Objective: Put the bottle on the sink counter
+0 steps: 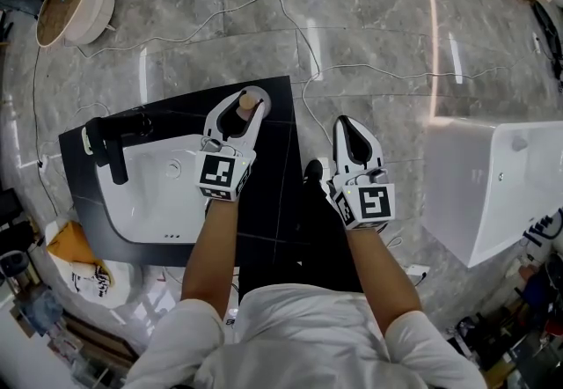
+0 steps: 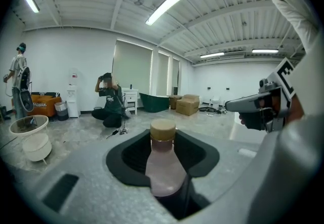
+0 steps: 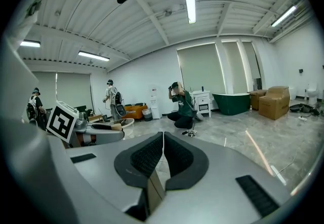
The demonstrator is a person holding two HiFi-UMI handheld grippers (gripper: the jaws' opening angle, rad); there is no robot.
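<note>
- The pale pink, smooth-sided bottle with the round tan cap [image 2: 163,170] is being clamped in the left gripper [image 1: 239,107]. The jaws are set wide around its body and the cap is pointing toward the jaw tips.
- It's being held over the far right corner of the flat black sink counter [image 1: 273,202], not yet set down.
- The right gripper [image 3: 163,142] is being held just right of the counter, with its jaws pressed together on nothing.
- Handling guess: it's likely light and fairly stiff, but that rounded body looks slippery. The grip is being taken on the wide part below the neck, which seems the safest spot.
- Room: a bare black strip is being offered right of the white oval basin [image 1: 149,194], and the black faucet [image 1: 114,145] is well apart at the left.
- The counter's far and right edges are near, so a spot further in looks safer.
</note>
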